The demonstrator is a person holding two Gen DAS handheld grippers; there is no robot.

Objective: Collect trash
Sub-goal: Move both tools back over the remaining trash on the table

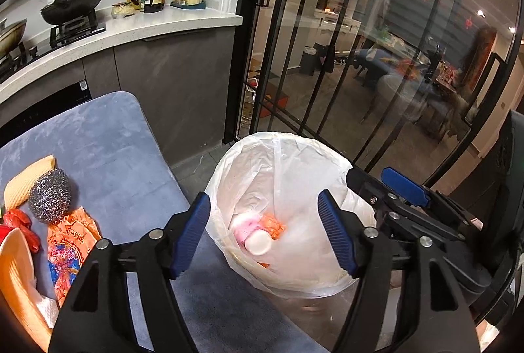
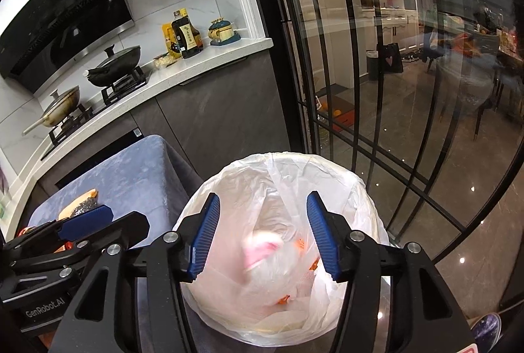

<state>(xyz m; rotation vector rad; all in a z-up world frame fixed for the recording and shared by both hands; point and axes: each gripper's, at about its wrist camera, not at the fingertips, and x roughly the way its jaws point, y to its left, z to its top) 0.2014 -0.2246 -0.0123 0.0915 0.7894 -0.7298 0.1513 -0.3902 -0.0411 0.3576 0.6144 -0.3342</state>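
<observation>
The bin liner point(image 1: 288, 176) is thin, translucent white plastic, crinkled and faintly shiny. Inside lie a glossy pink-and-white plastic bottle point(image 1: 250, 233) and a crumpled orange wrapper point(image 1: 273, 223). The left gripper point(image 1: 263, 235) and the right gripper point(image 2: 262, 233) are matt black plastic with bright metal rivets and ribbed blue pads. The blue cloth point(image 1: 108, 143) looks like soft, napped velvet. On it sit a steel wool scourer point(image 1: 49, 195), wiry and glinting, and a foam net sleeve point(image 1: 28, 179). The counter point(image 1: 147, 25) is smooth speckled white stone; the glass doors point(image 1: 376, 42) are glossy, framed in black metal.

left gripper point(image 1: 263, 233) and right gripper point(image 2: 260, 236) angled down, jaws apart, empty
</observation>
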